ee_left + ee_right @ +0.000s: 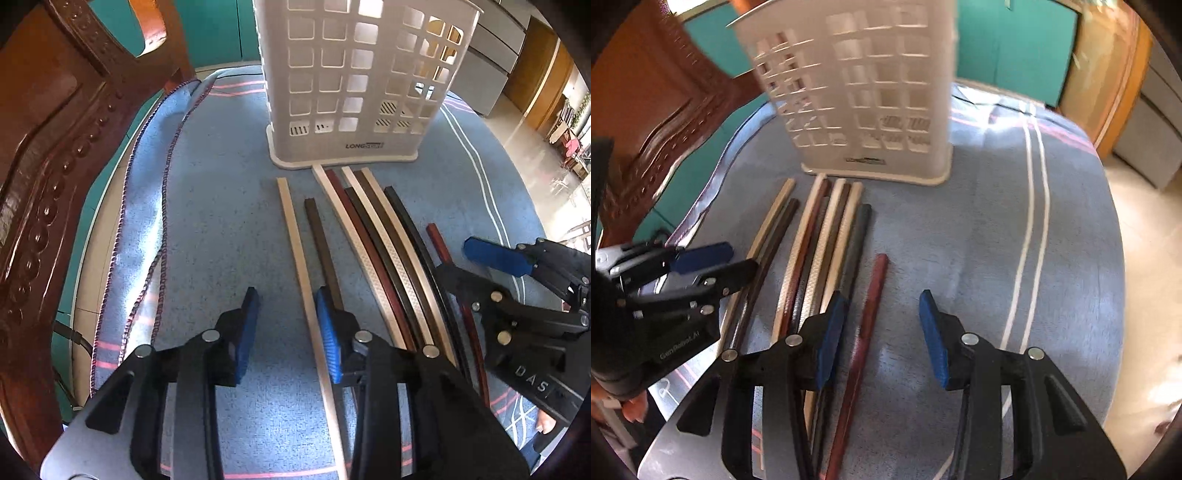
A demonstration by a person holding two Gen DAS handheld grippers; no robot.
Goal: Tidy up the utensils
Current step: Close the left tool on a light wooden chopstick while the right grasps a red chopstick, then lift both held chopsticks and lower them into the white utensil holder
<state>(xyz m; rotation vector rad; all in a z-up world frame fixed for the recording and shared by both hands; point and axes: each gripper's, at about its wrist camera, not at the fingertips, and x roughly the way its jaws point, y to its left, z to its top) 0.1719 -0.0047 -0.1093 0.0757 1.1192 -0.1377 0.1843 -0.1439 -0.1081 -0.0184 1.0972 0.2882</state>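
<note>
**A:** How far along are you with the utensils?

**B:** Barely started, by my reckoning. The white holder point(354, 85) stands upright at the far side of the blue cloth point(221, 206), and through its square holes I see nothing long standing inside. The view is partial, so I can't be sure.

**A:** And the chopsticks?

**B:** All flat on the cloth in front of the holder. A tight bundle point(384, 258) of pale, reddish and dark ones lies with its far ends near the holder's base. A pale stick point(299, 258) and a dark stick point(325, 251) lie just to the left of it, and a lone red stick point(864, 339) lies apart on the right.

**A:** Your fingers?

**B:** My left gripper point(288, 332) is partly open, holding nothing. The pale stick runs between its pads, and the dark one passes under the right pad. My right gripper point(882, 339) is also partly open and empty, straddling the red stick without pressing it.

**A:** So what's left?

**B:** Nearly everything, I'd judge: every stick needs picking up and standing in the holder.
</note>
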